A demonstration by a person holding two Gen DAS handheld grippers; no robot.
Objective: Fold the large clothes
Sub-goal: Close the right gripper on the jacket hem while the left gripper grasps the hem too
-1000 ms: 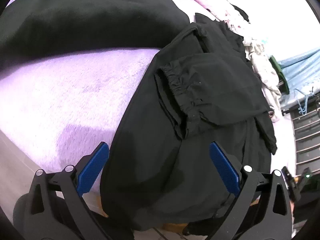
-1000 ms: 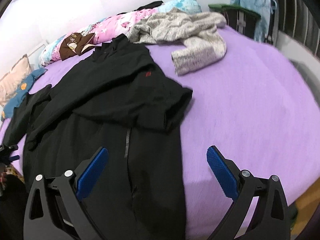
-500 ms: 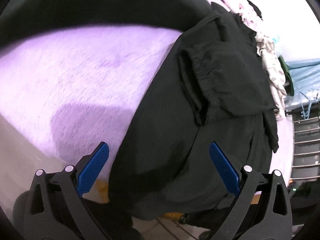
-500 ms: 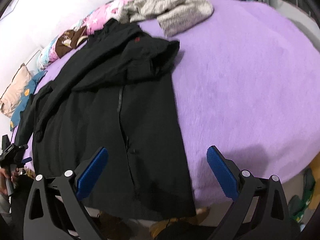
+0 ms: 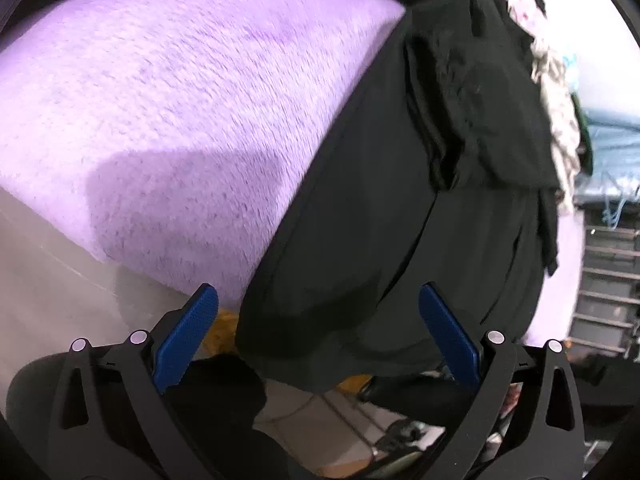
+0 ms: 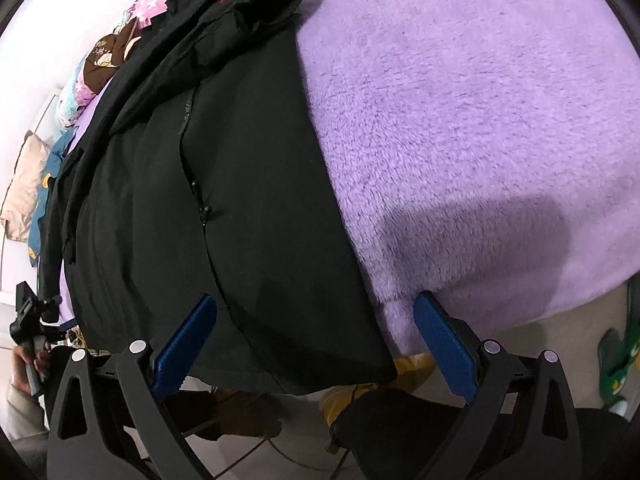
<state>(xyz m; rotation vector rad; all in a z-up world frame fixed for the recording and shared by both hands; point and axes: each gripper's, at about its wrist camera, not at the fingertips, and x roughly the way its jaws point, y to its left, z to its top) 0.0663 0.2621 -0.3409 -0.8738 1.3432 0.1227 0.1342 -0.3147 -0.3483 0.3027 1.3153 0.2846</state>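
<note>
Left wrist view: my left gripper (image 5: 318,330) hangs just off the near edge of the bed, jaws wide, nothing between the blue pads (image 5: 186,334). The black jacket (image 5: 400,216) lies flat on the purple blanket (image 5: 180,92), its hem hanging over the bed edge right ahead of the pads. A sleeve with a gathered cuff (image 5: 476,92) is folded across the body.

Right wrist view: right gripper (image 6: 314,340) also spread wide and empty, poised at the jacket's (image 6: 240,184) other hem corner. Zipper runs up the middle. Blanket (image 6: 460,120) bare to the right. Floral bedding (image 6: 148,4) sits beyond the collar. At far left, a hand (image 6: 24,364) grips the other gripper's handle.
</note>
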